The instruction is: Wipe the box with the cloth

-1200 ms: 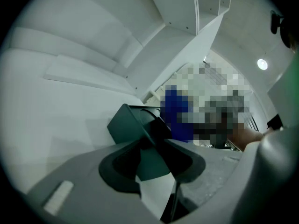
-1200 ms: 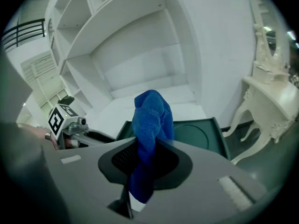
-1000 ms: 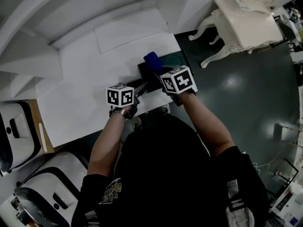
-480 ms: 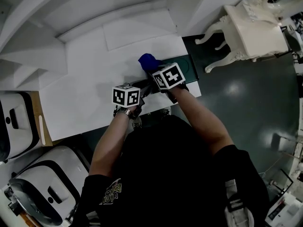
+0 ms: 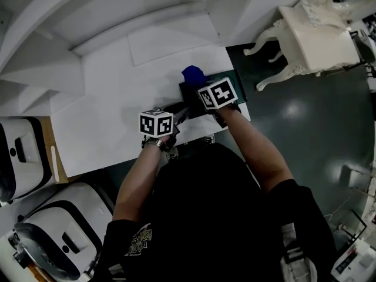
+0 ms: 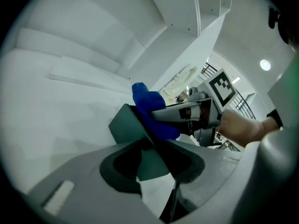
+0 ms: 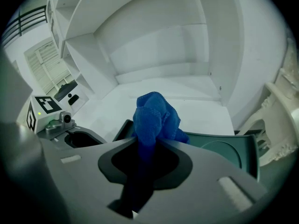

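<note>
A flat dark green box (image 5: 230, 81) lies at the right end of the white table (image 5: 111, 110). The blue cloth (image 5: 191, 73) rests bunched on the box's far left part. My right gripper (image 5: 197, 84) is shut on the cloth (image 7: 155, 116), pressing it onto the box (image 7: 224, 153). My left gripper (image 5: 179, 110) is shut on the box's near left corner (image 6: 150, 164). In the left gripper view the cloth (image 6: 148, 105) sits just beyond my jaws, with the right gripper (image 6: 164, 115) reaching in from the right.
An ornate white side table (image 5: 317, 31) stands on the dark floor (image 5: 305, 116) to the right. White cases (image 5: 17, 157) sit to the left of the table. White shelf walls (image 7: 154, 36) rise behind the table.
The right gripper slid the cloth a little left over the box, then back right. The left gripper kept its hold on the box corner.
</note>
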A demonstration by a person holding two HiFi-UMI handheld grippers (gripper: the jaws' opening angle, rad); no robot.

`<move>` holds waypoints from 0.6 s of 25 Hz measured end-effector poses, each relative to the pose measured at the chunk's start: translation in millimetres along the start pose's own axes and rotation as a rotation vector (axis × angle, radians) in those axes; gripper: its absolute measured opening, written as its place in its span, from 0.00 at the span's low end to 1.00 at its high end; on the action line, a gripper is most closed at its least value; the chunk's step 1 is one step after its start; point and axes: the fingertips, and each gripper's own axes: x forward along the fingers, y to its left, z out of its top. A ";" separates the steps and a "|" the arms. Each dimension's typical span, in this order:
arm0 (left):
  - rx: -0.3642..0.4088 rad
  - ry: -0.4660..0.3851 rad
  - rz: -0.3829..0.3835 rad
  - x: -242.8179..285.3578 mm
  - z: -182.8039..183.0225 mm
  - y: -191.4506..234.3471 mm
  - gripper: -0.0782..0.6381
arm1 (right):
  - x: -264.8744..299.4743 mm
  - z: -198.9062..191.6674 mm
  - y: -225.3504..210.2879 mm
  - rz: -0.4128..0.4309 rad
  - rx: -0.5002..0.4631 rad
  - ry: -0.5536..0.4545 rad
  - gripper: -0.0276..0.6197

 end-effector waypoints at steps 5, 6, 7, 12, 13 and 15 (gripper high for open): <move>-0.004 0.001 0.002 -0.5 0.0 -0.8 0.31 | -11.6 -3.6 -26.9 -0.015 0.052 -0.013 0.19; -0.005 0.001 0.003 -0.3 -0.2 -0.9 0.31 | -13.5 -4.2 -29.7 -0.013 0.058 -0.014 0.19; -0.006 -0.001 0.003 -0.3 -0.3 -0.9 0.31 | -15.4 -4.6 -32.2 -0.017 0.058 -0.014 0.18; -0.010 -0.002 0.003 -0.9 -0.1 -0.4 0.31 | -24.3 -7.9 -49.3 -0.038 0.075 -0.016 0.19; -0.010 -0.001 0.003 -1.0 -0.1 -0.2 0.31 | -26.7 -8.8 -55.0 -0.047 0.083 -0.016 0.19; -0.012 0.000 0.002 -1.2 -0.4 -0.2 0.31 | -32.8 -11.8 -71.4 -0.086 0.093 -0.012 0.19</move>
